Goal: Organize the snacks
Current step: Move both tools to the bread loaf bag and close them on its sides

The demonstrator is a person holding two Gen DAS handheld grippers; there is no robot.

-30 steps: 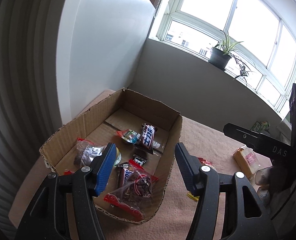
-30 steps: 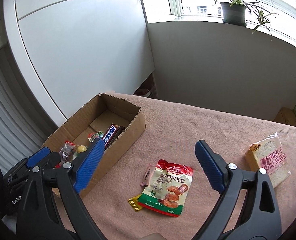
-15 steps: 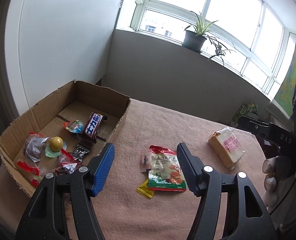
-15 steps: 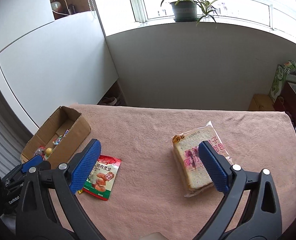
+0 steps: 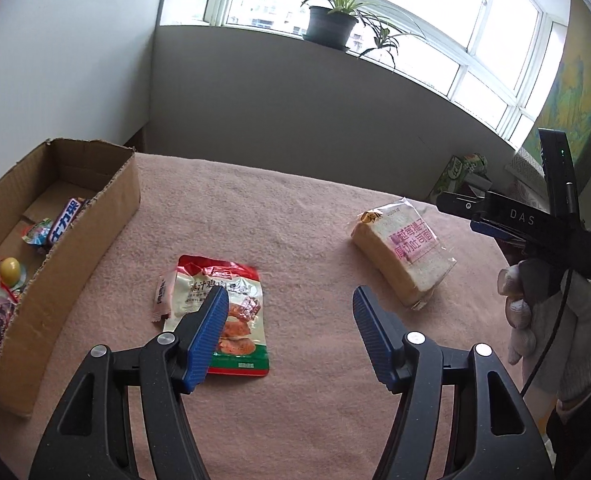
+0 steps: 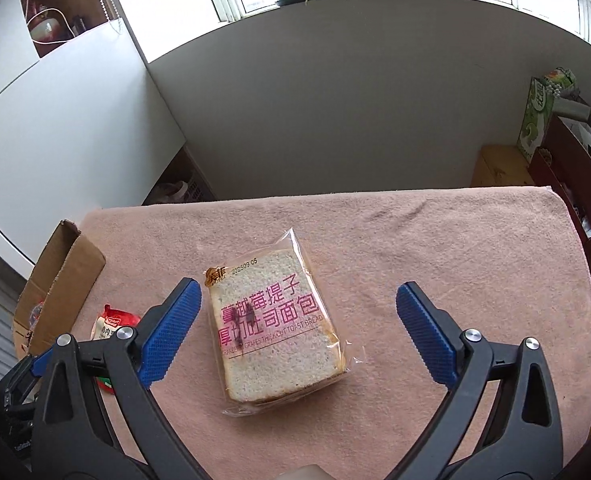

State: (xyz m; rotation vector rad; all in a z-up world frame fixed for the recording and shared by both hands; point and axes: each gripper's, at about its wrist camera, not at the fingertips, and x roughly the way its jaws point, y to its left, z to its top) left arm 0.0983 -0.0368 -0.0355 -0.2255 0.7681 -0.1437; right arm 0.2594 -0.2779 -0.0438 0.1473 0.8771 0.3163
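Left tool (image 5: 289, 300) wide and empty, swung from cardboard box (image 5: 75, 248) to red snack pouch (image 5: 231, 308), right tool (image 6: 295, 312) wide, now over bagged toast (image 6: 273, 328), seemingly not touching.

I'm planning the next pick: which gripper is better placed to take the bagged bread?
Right. The right gripper is open with the bagged bread between its fingers, while the left gripper points nearer the red snack pouch.

Left gripper (image 5: 289, 306) gapes empty above snack pouch (image 5: 225, 312)
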